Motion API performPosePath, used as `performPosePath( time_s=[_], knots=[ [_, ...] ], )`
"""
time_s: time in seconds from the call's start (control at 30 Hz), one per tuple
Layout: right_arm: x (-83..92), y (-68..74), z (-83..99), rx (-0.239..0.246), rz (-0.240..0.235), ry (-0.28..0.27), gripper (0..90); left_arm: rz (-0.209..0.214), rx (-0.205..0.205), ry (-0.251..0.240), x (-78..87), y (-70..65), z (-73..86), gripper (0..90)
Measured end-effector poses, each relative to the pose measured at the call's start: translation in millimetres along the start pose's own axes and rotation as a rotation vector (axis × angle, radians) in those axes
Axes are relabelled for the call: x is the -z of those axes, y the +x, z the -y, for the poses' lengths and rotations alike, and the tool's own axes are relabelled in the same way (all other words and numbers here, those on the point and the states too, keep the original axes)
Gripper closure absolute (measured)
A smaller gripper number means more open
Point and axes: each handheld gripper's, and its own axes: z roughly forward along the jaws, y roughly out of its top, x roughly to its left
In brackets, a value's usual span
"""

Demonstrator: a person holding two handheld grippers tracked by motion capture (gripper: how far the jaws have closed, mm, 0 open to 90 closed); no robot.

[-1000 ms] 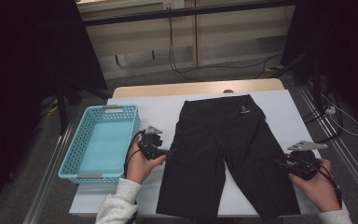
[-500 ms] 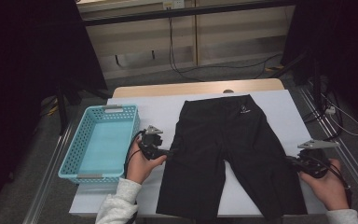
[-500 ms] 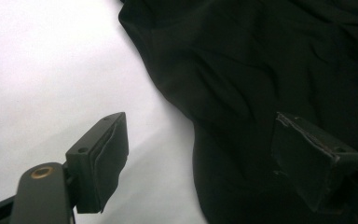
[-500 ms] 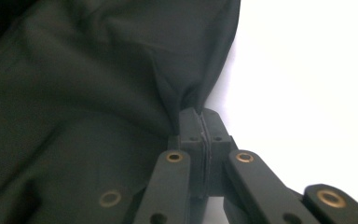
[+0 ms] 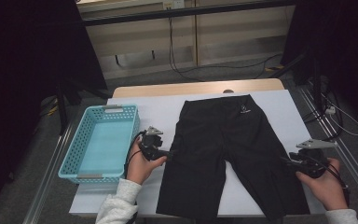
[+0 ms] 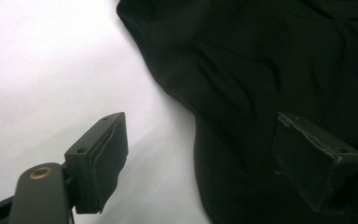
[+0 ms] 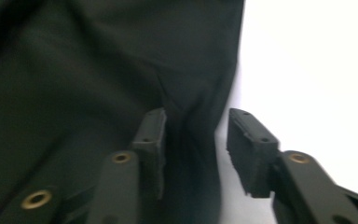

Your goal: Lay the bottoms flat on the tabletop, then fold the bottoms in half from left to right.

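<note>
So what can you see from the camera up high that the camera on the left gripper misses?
The high view alone takes in the blue basket, the wooden table edge, both hands and the right gripper at the shorts' outer leg edge. The left gripper view alone gives a close look at that gripper's two pads, standing wide apart, one over the white sheet, one over the cloth, pressing on nothing. Both share the black shorts, the white sheet and the left gripper.

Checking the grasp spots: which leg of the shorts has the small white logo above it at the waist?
The leg by the right claw: the logo sits on that side of the black shorts, away from the basket.
</note>
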Motion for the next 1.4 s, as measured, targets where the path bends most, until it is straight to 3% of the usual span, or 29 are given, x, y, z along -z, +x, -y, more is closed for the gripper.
performPosePath(
  time_s=[0.17, 0.57, 0.8, 1.4],
  knots=[
    [-4.8, 12.1, -11.3, 0.004, -0.042, -0.04, 44.8, 0.017, 0.001, -0.014, -0.3, -1.0, 0.6, 18.3],
    [-18.7, 33.6, -30.0, 0.019, -0.063, -0.091, 24.1, 0.034, -0.003, -0.023, -1.1, -1.5, 2.3, 14.5],
    [-24.1, 39.8, -37.4, 0.012, -0.076, -0.102, 20.3, 0.043, -0.003, -0.028, 1.2, -4.8, 1.2, 13.7],
    [-29.4, 55.7, -46.1, 0.057, -0.101, -0.117, 17.9, 0.044, 0.019, -0.038, 7.0, -1.8, 5.1, 11.1]
  ],
)
